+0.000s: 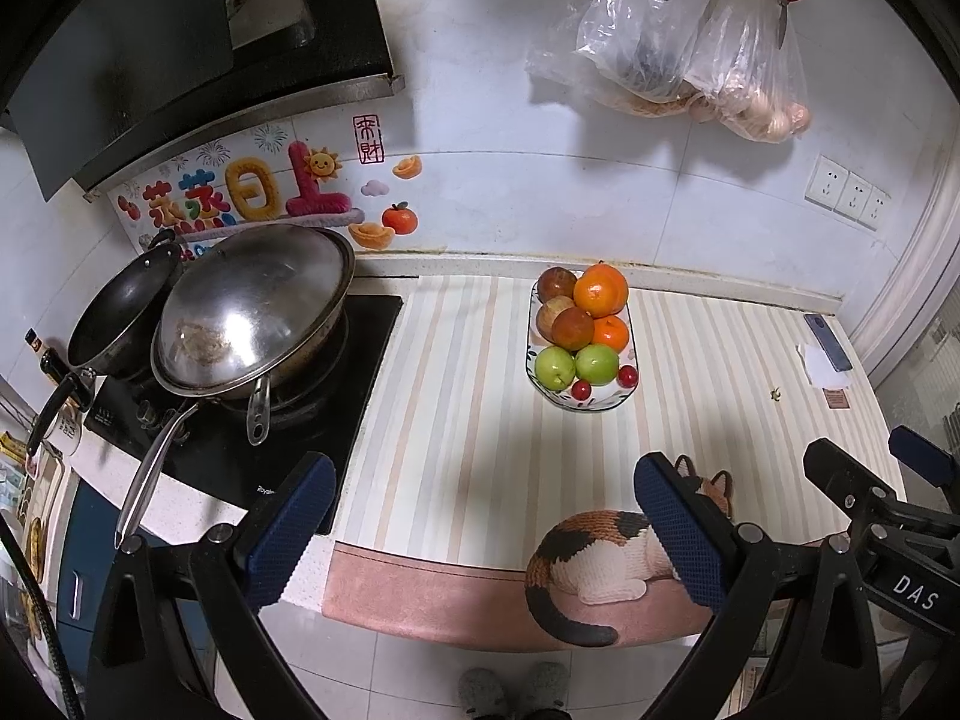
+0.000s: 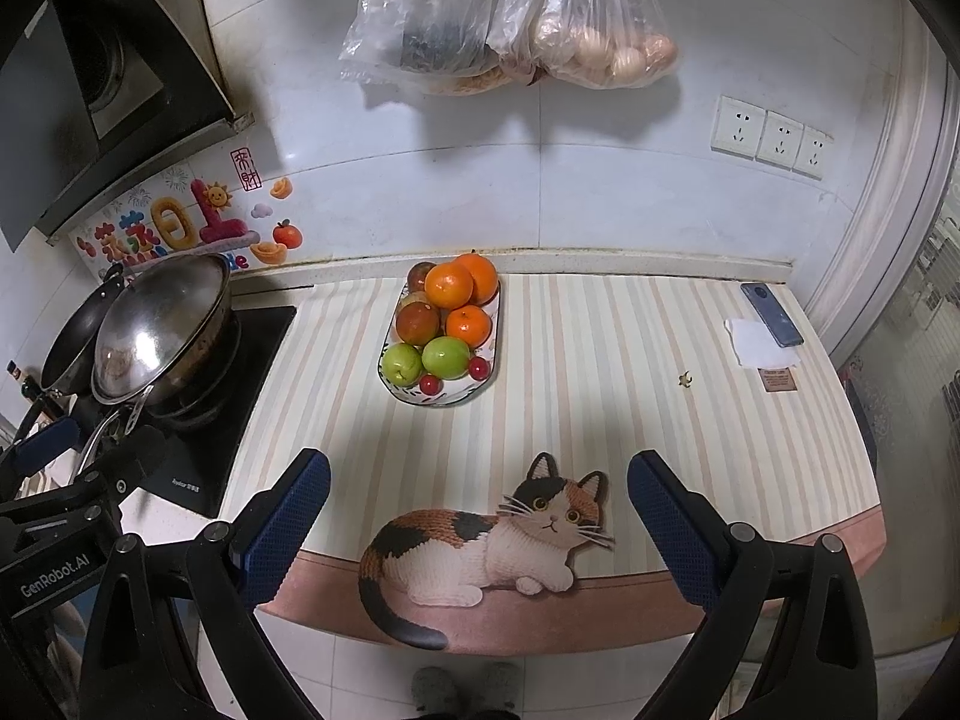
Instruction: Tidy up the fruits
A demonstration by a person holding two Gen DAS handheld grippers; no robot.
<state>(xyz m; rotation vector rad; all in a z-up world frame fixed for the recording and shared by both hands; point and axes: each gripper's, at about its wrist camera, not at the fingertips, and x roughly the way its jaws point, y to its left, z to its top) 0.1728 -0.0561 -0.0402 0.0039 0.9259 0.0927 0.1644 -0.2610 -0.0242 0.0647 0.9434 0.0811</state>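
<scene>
Readable markings: "DAS" in white on the black gripper body [image 1: 912,591] at lower right of the left wrist view. "GenRobot.AI" on the black gripper body [image 2: 54,579] at lower left of the right wrist view. Wall sticker [image 1: 252,192], upper left: large characters "日上"; red seal [image 1: 367,140] reads "來財". Stove [image 2: 198,480] front edge lettering is too small to read.

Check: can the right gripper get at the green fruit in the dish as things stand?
Probably yes: the right gripper is open, and only bare striped mat lies before the green fruit at the dish's near end.
</scene>
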